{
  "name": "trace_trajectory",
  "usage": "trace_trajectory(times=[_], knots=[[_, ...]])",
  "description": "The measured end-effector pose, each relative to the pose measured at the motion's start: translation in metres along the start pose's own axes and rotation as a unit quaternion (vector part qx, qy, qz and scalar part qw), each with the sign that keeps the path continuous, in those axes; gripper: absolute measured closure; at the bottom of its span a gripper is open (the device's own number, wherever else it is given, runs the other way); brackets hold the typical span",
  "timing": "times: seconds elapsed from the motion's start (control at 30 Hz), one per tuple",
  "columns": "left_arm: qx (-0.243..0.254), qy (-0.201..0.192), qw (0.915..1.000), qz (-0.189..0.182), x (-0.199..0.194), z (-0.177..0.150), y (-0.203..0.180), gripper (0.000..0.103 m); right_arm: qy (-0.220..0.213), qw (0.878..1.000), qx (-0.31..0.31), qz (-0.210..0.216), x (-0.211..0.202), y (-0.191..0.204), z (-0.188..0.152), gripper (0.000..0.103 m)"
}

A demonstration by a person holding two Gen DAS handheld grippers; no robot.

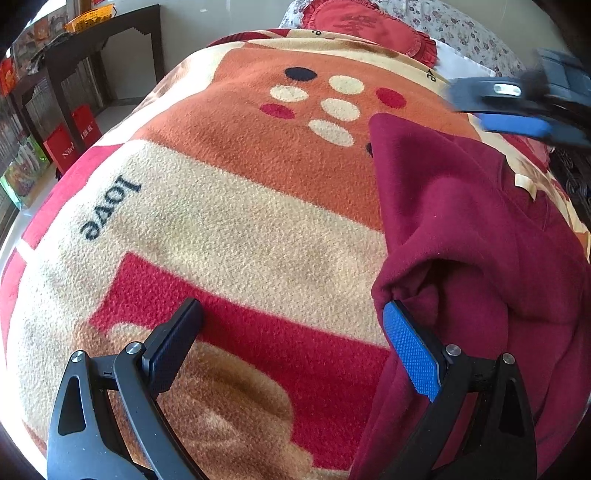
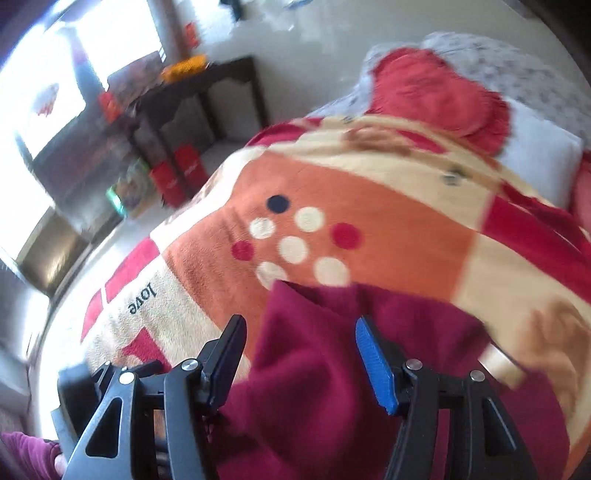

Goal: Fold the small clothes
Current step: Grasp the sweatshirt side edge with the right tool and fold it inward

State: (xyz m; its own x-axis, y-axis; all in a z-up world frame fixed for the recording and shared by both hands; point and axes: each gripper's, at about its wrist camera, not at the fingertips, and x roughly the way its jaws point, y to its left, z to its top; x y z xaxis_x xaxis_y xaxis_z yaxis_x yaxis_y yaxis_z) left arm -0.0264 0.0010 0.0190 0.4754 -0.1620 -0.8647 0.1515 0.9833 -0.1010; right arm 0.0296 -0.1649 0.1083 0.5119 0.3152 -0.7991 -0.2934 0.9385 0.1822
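Observation:
A dark red fleece garment [image 1: 480, 229] lies crumpled on the right side of a patterned blanket [image 1: 229, 206]. My left gripper [image 1: 295, 343] is open and empty, low over the blanket, its blue-padded finger [image 1: 410, 350] touching the garment's left edge. My right gripper shows blurred at the upper right of the left wrist view [image 1: 517, 107]. In the right wrist view the right gripper [image 2: 301, 354] is open above the garment [image 2: 325, 387], with cloth between and below its fingers, not pinched.
A red frilled cushion [image 1: 362, 26] and a floral pillow [image 1: 461, 33] lie at the blanket's far end. A dark wooden side table [image 1: 74, 62] with boxes stands at the left, with red bags [image 1: 70, 144] on the floor beside it.

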Motion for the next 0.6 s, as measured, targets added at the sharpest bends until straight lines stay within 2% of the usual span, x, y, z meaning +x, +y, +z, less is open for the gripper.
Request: trace_trajectory(times=[0.13,0.17,0.2,0.23,0.27,0.4,0.5,0.6], knots=[[0.003,-0.001,1.0000,-0.002,0.004,0.004,0.000,0.004,0.063,0.996,-0.054,-0.024,0.052,0.012,0.010,0.040],[0.005,-0.001,1.0000,-0.002,0.006,0.005,0.000,0.004,0.082,0.994,-0.061,-0.025,0.067,0.012,0.010,0.045],[0.005,-0.001,1.0000,-0.003,0.006,0.006,0.001,0.004,0.095,0.993,-0.063,-0.023,0.075,0.012,0.008,0.054],[0.005,-0.002,1.0000,-0.005,0.006,0.007,0.002,0.004,0.109,0.992,-0.067,-0.019,0.084,0.012,0.006,0.076],[0.003,-0.003,1.0000,-0.009,0.006,0.009,0.004,0.004,0.114,0.991,-0.071,-0.018,0.087,0.013,0.003,0.088],[-0.017,-0.013,0.9997,-0.015,0.001,0.016,0.017,0.004,0.069,0.996,-0.051,0.016,0.072,0.012,0.008,0.094],[-0.035,-0.021,0.9990,-0.018,-0.004,0.023,0.027,0.004,0.028,0.997,0.022,0.065,0.071,-0.005,0.015,0.095],[-0.038,-0.034,0.9986,-0.012,-0.014,0.027,0.031,0.004,0.047,0.996,0.042,0.060,0.097,-0.007,0.008,0.095]])
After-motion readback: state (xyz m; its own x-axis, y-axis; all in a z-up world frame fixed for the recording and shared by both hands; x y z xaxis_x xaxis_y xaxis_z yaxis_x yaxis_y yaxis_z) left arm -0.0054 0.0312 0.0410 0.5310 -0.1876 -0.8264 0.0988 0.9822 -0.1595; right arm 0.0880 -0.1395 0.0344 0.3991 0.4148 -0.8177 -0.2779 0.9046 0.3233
